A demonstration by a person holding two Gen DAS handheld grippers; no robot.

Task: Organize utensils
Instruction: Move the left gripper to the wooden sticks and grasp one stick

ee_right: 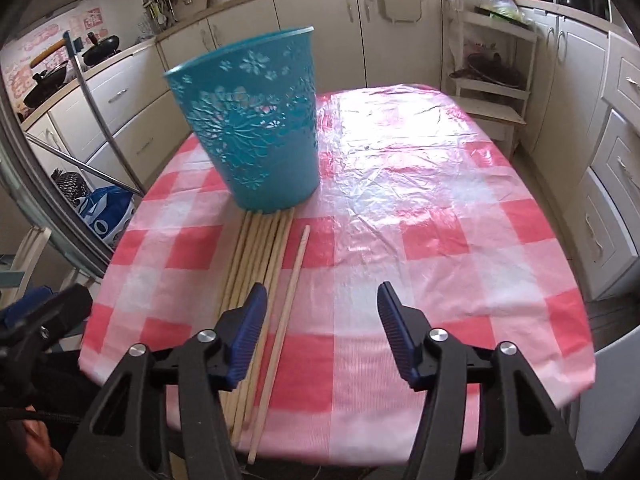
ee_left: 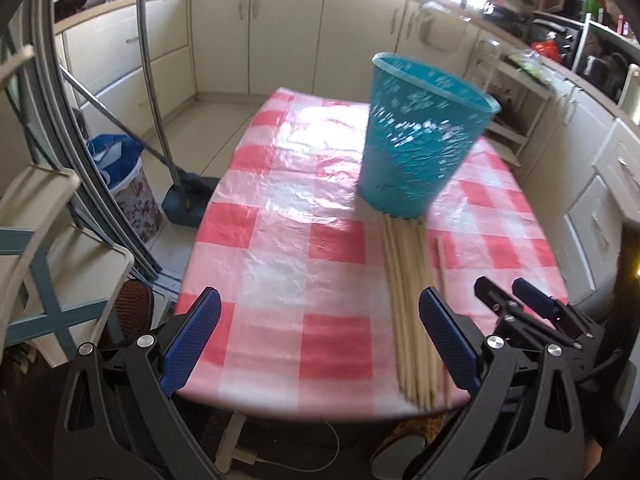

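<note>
A teal perforated plastic bin (ee_left: 420, 136) (ee_right: 256, 128) stands upright on the red-and-white checked tablecloth (ee_left: 288, 216) (ee_right: 420, 208). Several long wooden chopsticks (ee_left: 412, 300) (ee_right: 256, 256) lie side by side in front of the bin, reaching the table's near edge. One chopstick (ee_right: 286, 312) lies a little apart on their right. My left gripper (ee_left: 320, 336) is open and empty above the near edge, left of the chopsticks. My right gripper (ee_right: 322, 328) is open and empty, just right of the chopsticks; it also shows in the left wrist view (ee_left: 516, 304).
Cream kitchen cabinets (ee_right: 392, 28) ring the table. A white shelf rack (ee_right: 496, 76) stands at the far right. A broom and dustpan (ee_left: 188, 196) and a floral bin (ee_left: 132, 196) stand on the floor at left. Chairs (ee_left: 44, 264) are close at left.
</note>
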